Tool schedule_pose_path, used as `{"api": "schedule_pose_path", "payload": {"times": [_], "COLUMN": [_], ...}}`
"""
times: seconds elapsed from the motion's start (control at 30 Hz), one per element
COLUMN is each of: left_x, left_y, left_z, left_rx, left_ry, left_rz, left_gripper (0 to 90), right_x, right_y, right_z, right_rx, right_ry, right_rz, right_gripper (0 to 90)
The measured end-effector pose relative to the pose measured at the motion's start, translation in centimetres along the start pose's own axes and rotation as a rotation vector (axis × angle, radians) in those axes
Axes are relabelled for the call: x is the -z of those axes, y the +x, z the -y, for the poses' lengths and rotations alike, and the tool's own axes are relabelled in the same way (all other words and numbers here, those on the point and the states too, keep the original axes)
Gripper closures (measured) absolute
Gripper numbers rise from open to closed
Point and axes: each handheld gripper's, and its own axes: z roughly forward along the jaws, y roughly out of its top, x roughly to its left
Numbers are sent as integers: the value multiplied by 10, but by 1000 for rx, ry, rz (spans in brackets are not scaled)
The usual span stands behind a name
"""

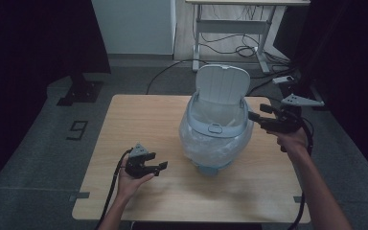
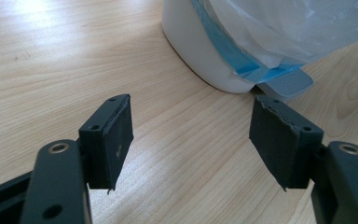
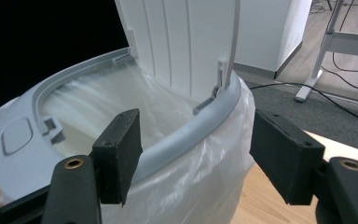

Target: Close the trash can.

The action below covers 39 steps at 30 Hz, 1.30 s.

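Observation:
A small white bin (image 1: 215,143) stands in the middle of the wooden table (image 1: 124,124), its lid (image 1: 222,85) tipped up at the back. A clear plastic bag (image 1: 196,141) lines it and hangs over the outside, held by a pale blue rim ring (image 1: 219,128). My left gripper (image 1: 159,167) rests low on the table to the bin's left, open and empty, pointing at the bin's base (image 2: 205,65). My right gripper (image 1: 255,117) hovers at the bin's right side near rim height, open, with the rim ring (image 3: 191,135) and bag (image 3: 186,186) just beyond its jaws.
A foot pedal (image 2: 286,84) sticks out at the bin's base. Beyond the table lie grey floor, cables (image 1: 230,48) and a desk frame (image 1: 230,28). A number marker (image 1: 78,129) is taped on the floor at the left. Bare tabletop spreads to the left and front.

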Motion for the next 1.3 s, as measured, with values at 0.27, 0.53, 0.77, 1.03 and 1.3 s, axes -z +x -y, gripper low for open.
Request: {"api": "schedule_pose_path", "payload": {"times": [0.27,0.53,0.77,1.03,1.3], "left_x": [0,1,0,0,-1], "left_y": [1,2,2,6,6], "left_z": [0,1,2,4,4], "left_rx": [3,-1,5,21,25], "left_ry": [7,21,41,56,60], "left_rz": [6,11,9,7,8], "left_gripper": [293,301,308,313,314], "right_x": [-15,-31,-45,-59,-65], "right_y": [-6,-16,-26,-29,-27], "right_z": [-10,-20,-31,-43,-45], "right_rx": [-7,-35,-36,-30,-29], "right_ry": [-1,3,8,-1,-20], "right_rz": [-8,-16,-17,-49,-69], "right_gripper": [329,316,288,261,260]}}
